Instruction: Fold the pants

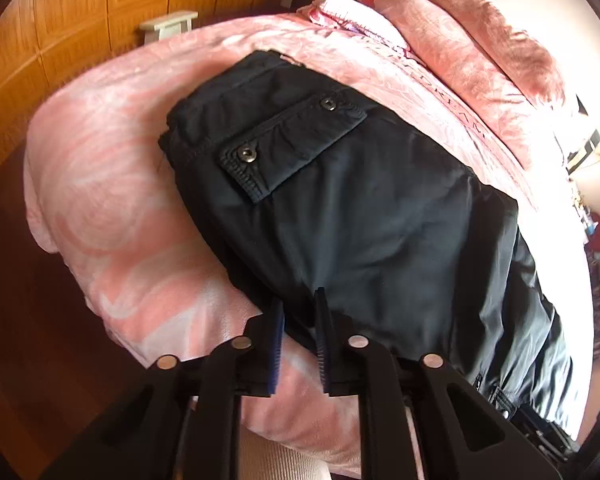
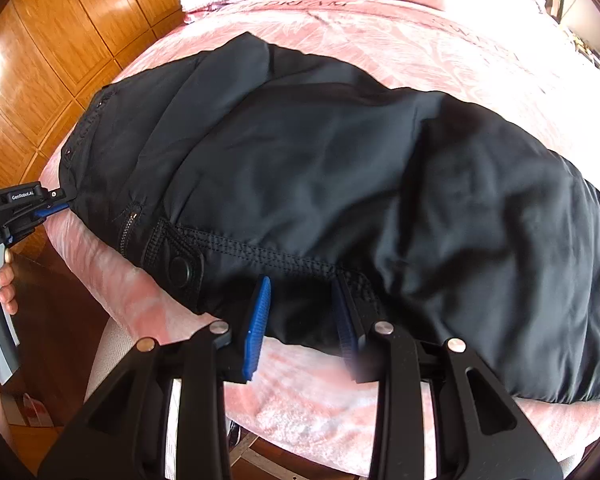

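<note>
Between our right claw's [image 2: 302,284] blue pads, at six o'clock in its own view, a fold of the black pants' [image 2: 340,160] stitched waistband fills the gap, and we read that as a clench on the cloth. Our left claw [image 1: 299,304] stands with its jaws narrowly apart at the edge of the pants; we cannot tell whether its pads pinch the fabric. From the right view it sits at nine o'clock, its handle wrapped by a hand [image 2: 6,284]. A snap-buttoned pocket flap [image 1: 292,140] lies at twelve o'clock from the left claw. The pants spread flat across a pink bedspread [image 2: 300,392]. Pink pillows [image 1: 480,40] lie at two o'clock, and wooden wardrobe doors [image 1: 80,20] at ten.
</note>
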Action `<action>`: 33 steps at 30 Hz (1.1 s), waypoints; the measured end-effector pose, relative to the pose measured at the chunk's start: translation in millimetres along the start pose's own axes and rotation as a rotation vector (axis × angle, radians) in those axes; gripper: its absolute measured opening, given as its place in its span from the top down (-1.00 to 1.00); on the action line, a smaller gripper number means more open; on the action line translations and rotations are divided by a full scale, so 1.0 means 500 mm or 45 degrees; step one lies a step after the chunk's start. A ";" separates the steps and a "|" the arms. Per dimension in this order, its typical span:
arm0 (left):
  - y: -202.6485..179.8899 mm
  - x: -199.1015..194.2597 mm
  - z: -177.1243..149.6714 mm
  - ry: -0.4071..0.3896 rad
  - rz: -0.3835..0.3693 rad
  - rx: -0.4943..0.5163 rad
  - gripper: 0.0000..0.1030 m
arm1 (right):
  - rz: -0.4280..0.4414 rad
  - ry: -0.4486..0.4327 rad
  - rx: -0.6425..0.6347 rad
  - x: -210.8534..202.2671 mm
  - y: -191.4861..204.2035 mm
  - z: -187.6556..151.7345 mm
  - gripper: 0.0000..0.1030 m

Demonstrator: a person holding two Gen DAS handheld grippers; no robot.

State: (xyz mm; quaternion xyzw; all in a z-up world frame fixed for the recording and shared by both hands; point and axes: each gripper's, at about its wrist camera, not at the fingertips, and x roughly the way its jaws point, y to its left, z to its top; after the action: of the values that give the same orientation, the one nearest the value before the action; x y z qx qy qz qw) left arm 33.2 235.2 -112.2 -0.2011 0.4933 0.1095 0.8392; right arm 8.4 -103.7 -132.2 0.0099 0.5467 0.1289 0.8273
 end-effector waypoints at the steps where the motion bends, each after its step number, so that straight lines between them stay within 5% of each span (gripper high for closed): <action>1: -0.021 -0.015 -0.005 -0.023 0.029 0.042 0.51 | -0.004 -0.029 0.023 -0.015 -0.017 -0.003 0.37; 3: -0.077 -0.044 -0.021 -0.075 0.055 0.139 0.48 | -0.039 -0.075 0.069 -0.041 -0.056 -0.003 0.35; 6: -0.180 -0.064 -0.055 -0.097 -0.048 0.276 0.45 | -0.112 -0.093 0.143 -0.067 -0.123 -0.011 0.34; 11: -0.360 -0.031 -0.129 0.020 -0.296 0.532 0.44 | -0.161 -0.097 0.305 -0.097 -0.238 -0.048 0.34; 14: -0.424 -0.002 -0.165 0.083 -0.327 0.603 0.44 | -0.193 -0.113 0.382 -0.115 -0.295 -0.072 0.34; 19: -0.456 0.063 -0.202 0.148 -0.193 0.665 0.48 | -0.241 -0.055 0.454 -0.102 -0.374 -0.105 0.20; 25: -0.461 0.059 -0.185 0.157 -0.185 0.616 0.68 | -0.201 -0.089 0.416 -0.115 -0.388 -0.112 0.20; 28: -0.484 0.029 -0.207 0.121 -0.199 0.658 0.57 | -0.160 -0.157 0.493 -0.171 -0.421 -0.135 0.20; 31: -0.511 0.004 -0.234 0.111 -0.245 0.703 0.12 | -0.174 -0.191 0.612 -0.228 -0.482 -0.173 0.19; 33: -0.540 -0.004 -0.256 0.112 -0.288 0.740 0.04 | -0.233 -0.175 0.669 -0.252 -0.518 -0.197 0.17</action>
State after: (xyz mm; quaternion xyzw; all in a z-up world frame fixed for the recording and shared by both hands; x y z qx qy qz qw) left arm 35.2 -63.6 -103.9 -0.0110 0.5143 -0.1391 0.8462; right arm -74.8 -394.7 -99.1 0.1832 0.5027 -0.0933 0.8397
